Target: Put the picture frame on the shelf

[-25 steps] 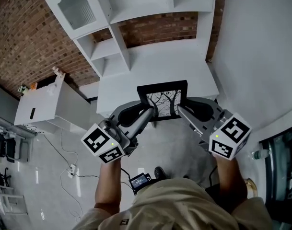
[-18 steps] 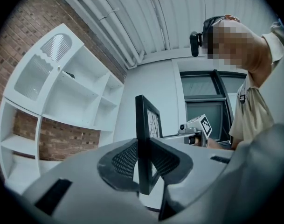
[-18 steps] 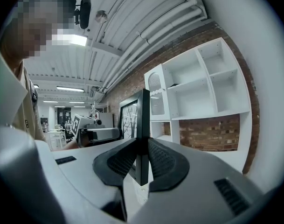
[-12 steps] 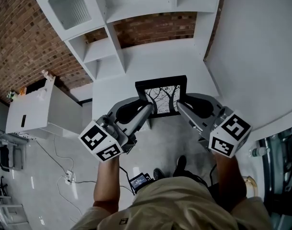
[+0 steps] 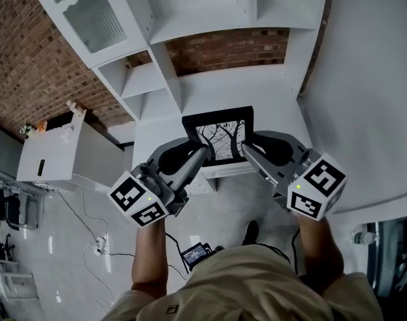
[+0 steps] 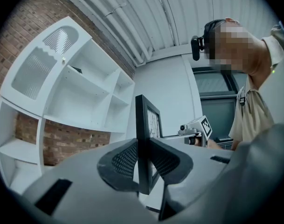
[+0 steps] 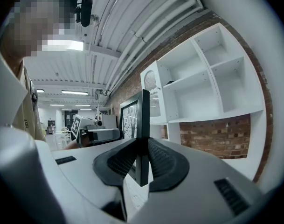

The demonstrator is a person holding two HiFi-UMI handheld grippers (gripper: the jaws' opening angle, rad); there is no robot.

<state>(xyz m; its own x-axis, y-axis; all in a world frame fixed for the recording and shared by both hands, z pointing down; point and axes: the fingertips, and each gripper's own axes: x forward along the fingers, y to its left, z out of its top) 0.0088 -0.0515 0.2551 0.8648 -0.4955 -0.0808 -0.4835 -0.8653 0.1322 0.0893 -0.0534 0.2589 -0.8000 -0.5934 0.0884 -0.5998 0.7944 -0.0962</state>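
The left tool [image 5: 204, 152] gripped the picture frame [image 5: 218, 132] at its nine o'clock edge, the right tool [image 5: 245, 148] at three o'clock, the frame at six o'clock of the shelf [image 5: 220, 85]. Only the head view showed its tree print face-on.

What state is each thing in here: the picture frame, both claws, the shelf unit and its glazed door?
picture frame, upright, held in the air by its two side edges.
left claw, shut on the frame's left edge.
right claw, shut on its right edge.
shelf unit, frame not yet on it.
glazed door, shut.
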